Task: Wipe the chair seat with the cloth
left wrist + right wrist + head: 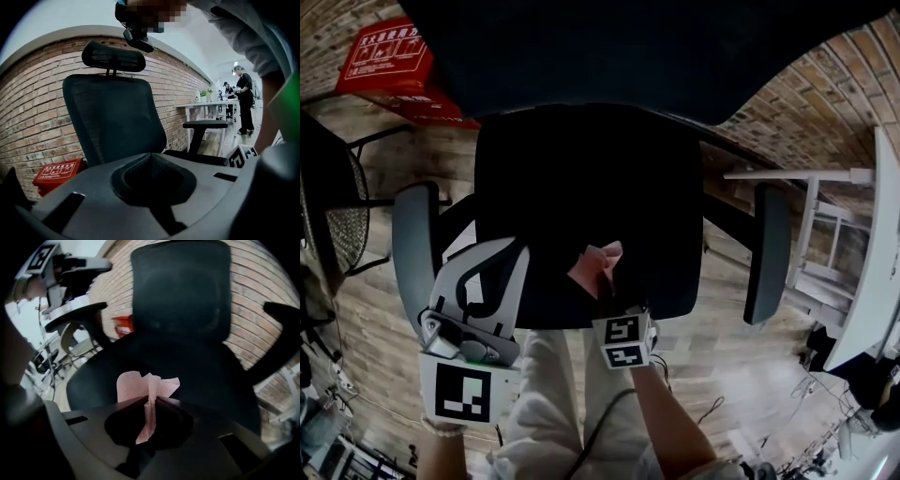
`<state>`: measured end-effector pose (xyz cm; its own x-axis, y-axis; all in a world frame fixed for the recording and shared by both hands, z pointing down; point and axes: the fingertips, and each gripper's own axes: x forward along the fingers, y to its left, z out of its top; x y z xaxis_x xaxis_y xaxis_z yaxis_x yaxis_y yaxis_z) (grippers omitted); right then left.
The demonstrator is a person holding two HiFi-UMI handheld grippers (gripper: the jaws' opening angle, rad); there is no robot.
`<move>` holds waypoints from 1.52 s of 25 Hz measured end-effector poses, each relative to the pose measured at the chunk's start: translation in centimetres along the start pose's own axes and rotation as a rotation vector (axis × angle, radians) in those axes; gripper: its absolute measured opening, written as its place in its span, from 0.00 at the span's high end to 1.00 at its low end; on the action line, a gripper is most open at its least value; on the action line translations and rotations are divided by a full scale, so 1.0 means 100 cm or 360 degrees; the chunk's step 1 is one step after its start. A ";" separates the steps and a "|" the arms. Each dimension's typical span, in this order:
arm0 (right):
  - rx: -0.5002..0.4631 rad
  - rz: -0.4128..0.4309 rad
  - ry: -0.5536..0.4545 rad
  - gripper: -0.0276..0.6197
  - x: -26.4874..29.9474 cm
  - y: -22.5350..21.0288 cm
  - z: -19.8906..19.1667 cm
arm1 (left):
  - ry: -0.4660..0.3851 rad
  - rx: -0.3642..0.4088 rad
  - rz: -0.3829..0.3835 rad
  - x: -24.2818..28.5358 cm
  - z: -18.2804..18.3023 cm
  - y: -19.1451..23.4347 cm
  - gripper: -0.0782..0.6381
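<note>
- While clamped shut on the pink cloth [592, 264] at lower centre of the head view, lower the right tongs [607, 281] to press the loose flap flat against the black chair seat [581, 169], rather than leave it bunched upright.
- In the right gripper view: cloth [140, 383] pinched between the closed right tongs [149, 401] and fanning out over the front part of the seat [197, 366]. Contact with the fabric hard to confirm.
- Left tongs [497, 267] at lower left of the head view, just beside the grey armrest [412, 244] and apart from the cloth. In the left gripper view, left tongs [150, 157] closed together on nothing.
- Judged early in the wipe, with the cloth near the front edge and most of the seat lying beyond it.
- Probably best done in long, overlapping strokes from the front edge toward the backrest [628, 47] at the top of the frame, then across from armrest to armrest.
- Worth a firm squeeze: thin cloth, narrow bite, likely to slip free when dragged over the seat fabric.
- Worth holding the left tongs clear of the stroke, or setting them on the armrest to steady a chair apt to swivel.
</note>
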<state>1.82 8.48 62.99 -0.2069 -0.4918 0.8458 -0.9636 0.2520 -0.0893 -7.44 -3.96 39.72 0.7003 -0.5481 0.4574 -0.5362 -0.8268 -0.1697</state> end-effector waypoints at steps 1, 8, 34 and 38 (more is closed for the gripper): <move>-0.0049 0.0050 -0.0006 0.87 0.004 0.015 0.003 | 0.0002 -0.0010 0.0020 -0.003 -0.002 0.003 0.87; -0.0455 0.0422 -0.0065 0.87 0.014 0.124 0.016 | -0.0007 -0.0074 0.0143 -0.021 -0.008 0.020 0.87; -0.0964 0.0440 0.0154 0.87 -0.022 0.091 -0.059 | -0.0034 -0.0081 0.0089 -0.001 0.006 -0.008 0.87; -0.0922 0.0330 0.0213 0.87 -0.037 0.043 -0.076 | -0.0042 -0.0045 0.0029 0.010 0.017 -0.019 0.87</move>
<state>-0.28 17.67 63.49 -0.3204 -0.2854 0.9033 -0.6499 0.7600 0.0096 -4.85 -3.13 39.02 0.7023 -0.5664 0.4312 -0.5617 -0.8131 -0.1530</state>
